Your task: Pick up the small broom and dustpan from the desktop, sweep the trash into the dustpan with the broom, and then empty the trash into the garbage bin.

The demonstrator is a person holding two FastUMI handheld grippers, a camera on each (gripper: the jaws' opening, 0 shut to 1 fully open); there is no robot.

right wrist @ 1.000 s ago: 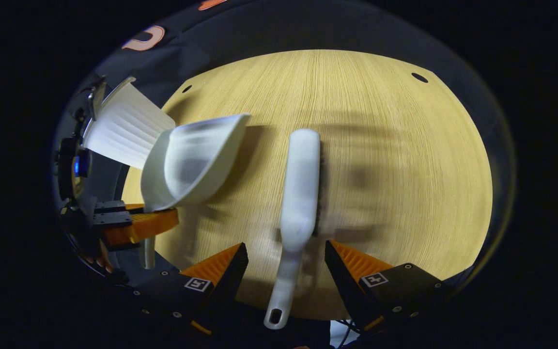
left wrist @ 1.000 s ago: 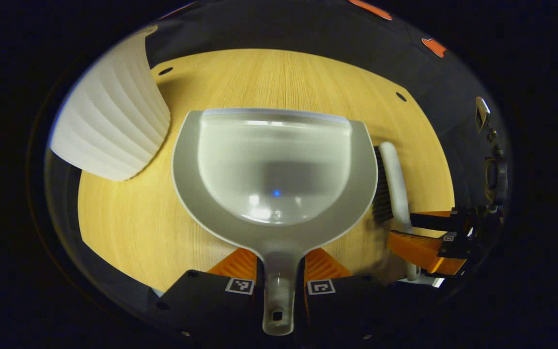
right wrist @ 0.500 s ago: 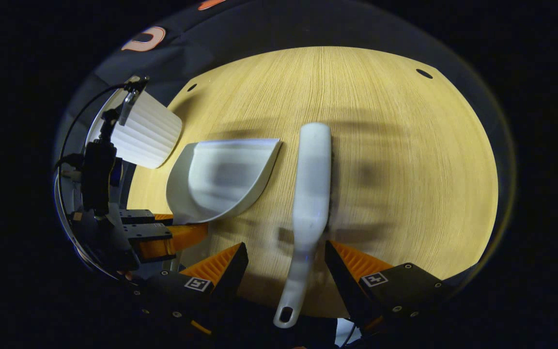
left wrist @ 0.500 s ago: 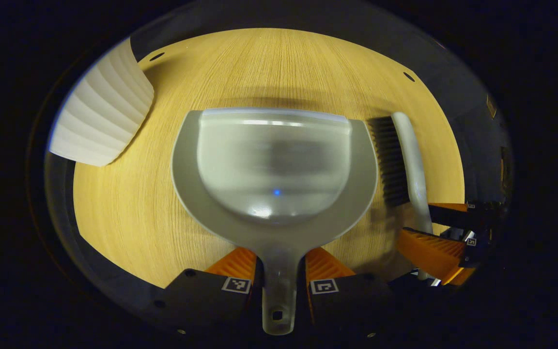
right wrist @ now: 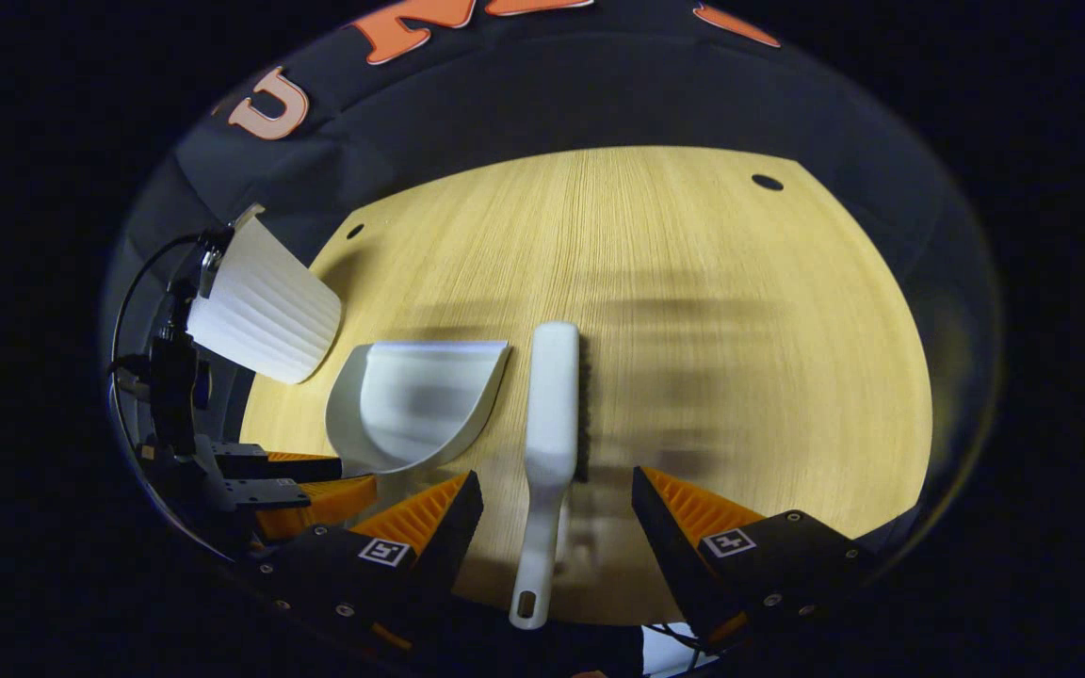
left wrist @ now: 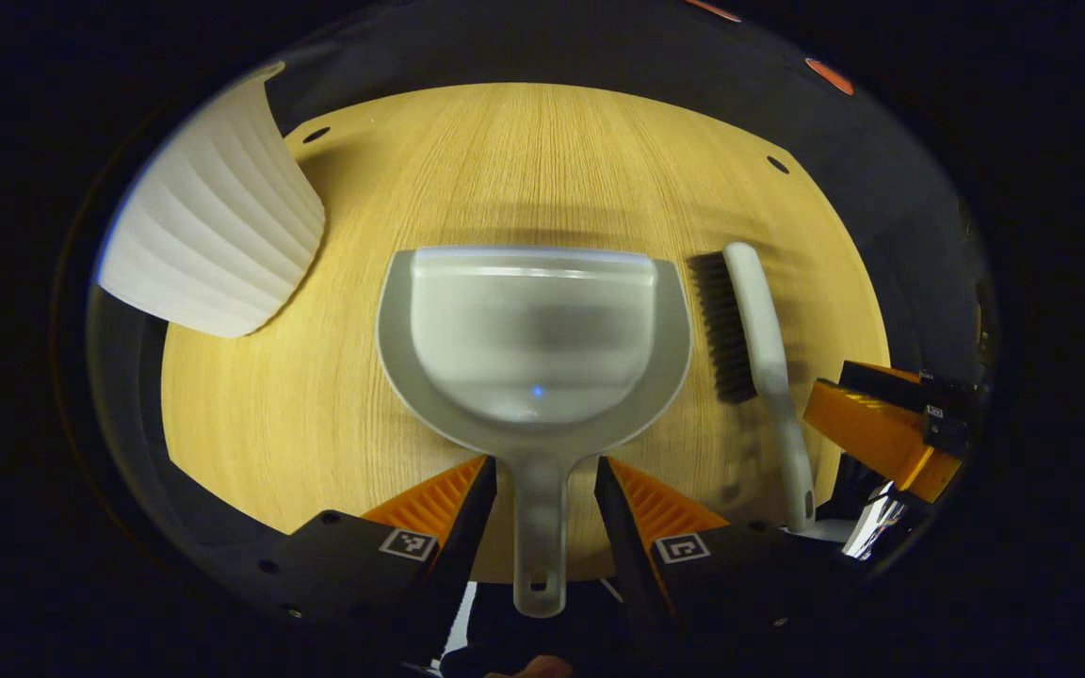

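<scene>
Pale wood-grain counter (left wrist: pixel 316 424) carries both tools. The dustpan (left wrist: pixel 533 330) lies flat just ahead of the left gripper (left wrist: pixel 542 471), its handle between the released, spread fingers, untouched. The small broom (right wrist: pixel 552 405) lies likewise ahead of the right gripper (right wrist: pixel 557 499), handle between parted fingers. Both look like light, stiff, smooth plastic, likely slippery; best pinched mid-handle. A ribbed white garbage bin (left wrist: pixel 213 245) stands beyond the left fingers. No readable brand or label shows.

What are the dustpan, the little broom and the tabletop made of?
Dustpan: likely smooth plastic, pale grey with a soft sheen. Broom: white moulded plastic back and handle, dark bristles, probably synthetic. Tabletop: light wood grain, matte; solid wood or laminate is unclear.
</scene>
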